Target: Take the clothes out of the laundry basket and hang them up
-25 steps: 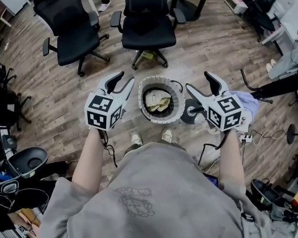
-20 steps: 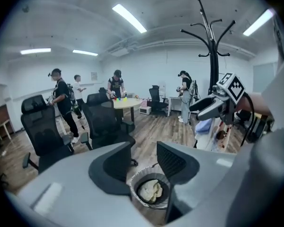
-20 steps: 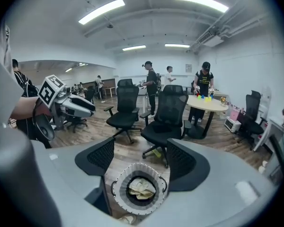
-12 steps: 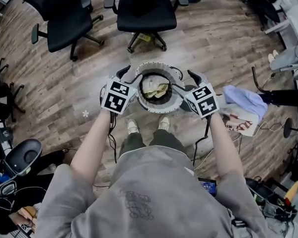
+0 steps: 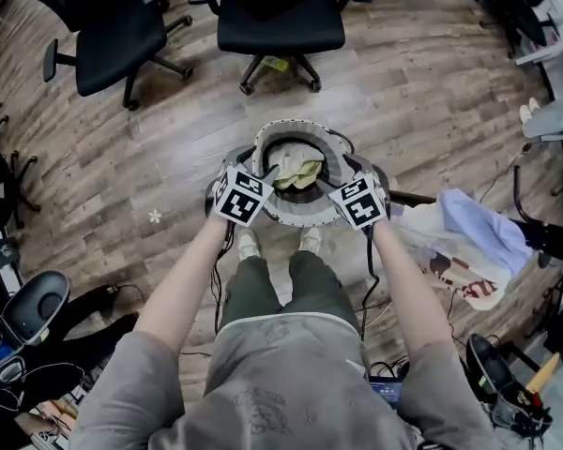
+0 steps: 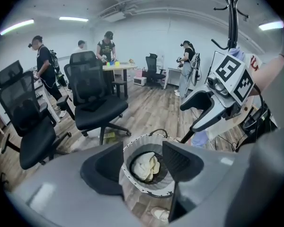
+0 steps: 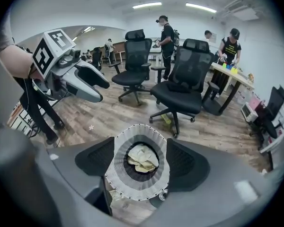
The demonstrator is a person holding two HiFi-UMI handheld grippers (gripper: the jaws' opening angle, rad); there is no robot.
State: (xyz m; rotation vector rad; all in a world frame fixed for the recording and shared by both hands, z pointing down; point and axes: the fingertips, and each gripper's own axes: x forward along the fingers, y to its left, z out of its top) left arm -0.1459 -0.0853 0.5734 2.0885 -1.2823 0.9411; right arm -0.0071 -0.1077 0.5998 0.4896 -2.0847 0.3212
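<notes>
A round white-and-grey laundry basket (image 5: 267, 142) stands on the wood floor in front of the person's feet. A crumpled pale yellow garment (image 5: 298, 171) lies inside it. My left gripper (image 5: 255, 167) hovers open over the basket's left rim, and my right gripper (image 5: 358, 171) hovers open over the right rim. Neither holds anything. In the left gripper view the basket (image 6: 132, 186) and the garment (image 6: 144, 167) show between the spread jaws of the left gripper (image 6: 143, 164). The right gripper view frames the basket (image 7: 117, 174) and garment (image 7: 142, 157) the same way, within the right gripper (image 7: 141, 161).
Two black office chairs (image 5: 280, 17) (image 5: 103, 40) stand beyond the basket. A dark coat stand (image 6: 232, 18) rises at the right, with a lilac and a white printed garment (image 5: 469, 237) on it. Several people stand by a table (image 7: 234, 77) far back. Cables and gear crowd the floor at left.
Both grippers have come down and inward from wide apart to the basket's rim, one on each side. Both stay open. The head view has tilted further down.
</notes>
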